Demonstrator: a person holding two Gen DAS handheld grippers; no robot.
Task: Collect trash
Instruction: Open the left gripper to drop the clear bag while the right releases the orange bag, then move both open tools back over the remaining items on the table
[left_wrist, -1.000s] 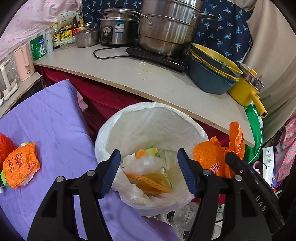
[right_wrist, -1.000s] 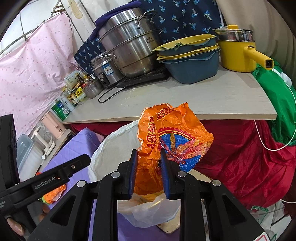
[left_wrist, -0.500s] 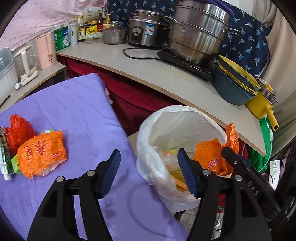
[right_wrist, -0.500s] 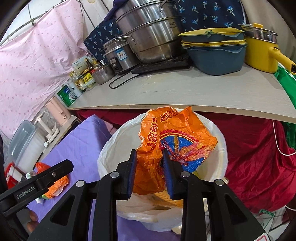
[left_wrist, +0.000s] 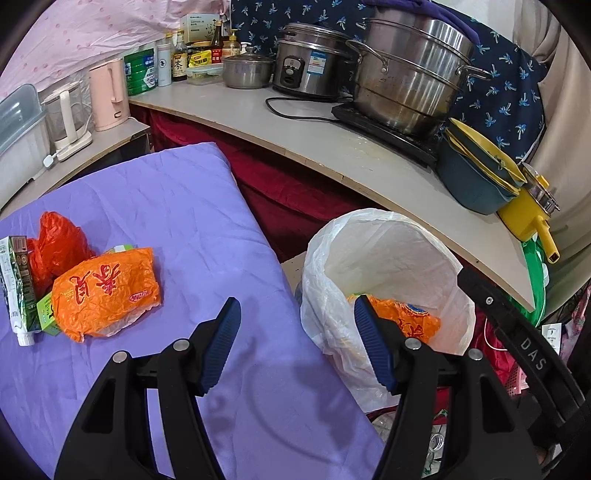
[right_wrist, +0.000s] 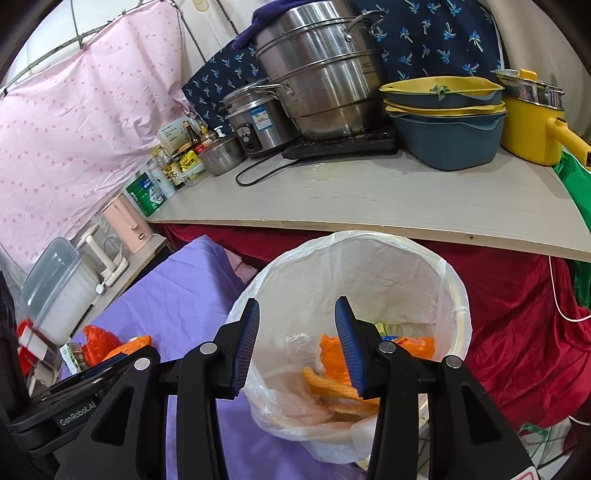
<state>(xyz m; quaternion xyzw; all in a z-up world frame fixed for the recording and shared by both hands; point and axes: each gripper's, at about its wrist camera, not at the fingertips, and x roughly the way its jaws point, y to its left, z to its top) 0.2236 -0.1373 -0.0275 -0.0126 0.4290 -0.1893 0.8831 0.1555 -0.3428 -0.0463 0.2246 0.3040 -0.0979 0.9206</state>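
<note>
left view, fingers: the left gripper (left_wrist: 297, 345) stands wide and empty over the purple sheet (left_wrist: 177, 206).
left view, trash: an orange wrapper (left_wrist: 107, 291) lies near the sheet's left edge, touching a red bag (left_wrist: 55, 247) and a carton (left_wrist: 16, 284).
handling: likely light, crinkly and slippery; pinch a bunched fold, not the flat face.
right view, fingers: the right gripper (right_wrist: 297, 341) is opening, nothing between them.
right view, bin: the dropped orange bag (right_wrist: 332, 373) lies inside the white-lined bin (right_wrist: 452, 295).

a cramped home kitchen: steamer pot (right_wrist: 325, 74), rice cooker (left_wrist: 310, 68), sauce bottles (left_wrist: 180, 61) crowd the counter (right_wrist: 369, 199).
</note>
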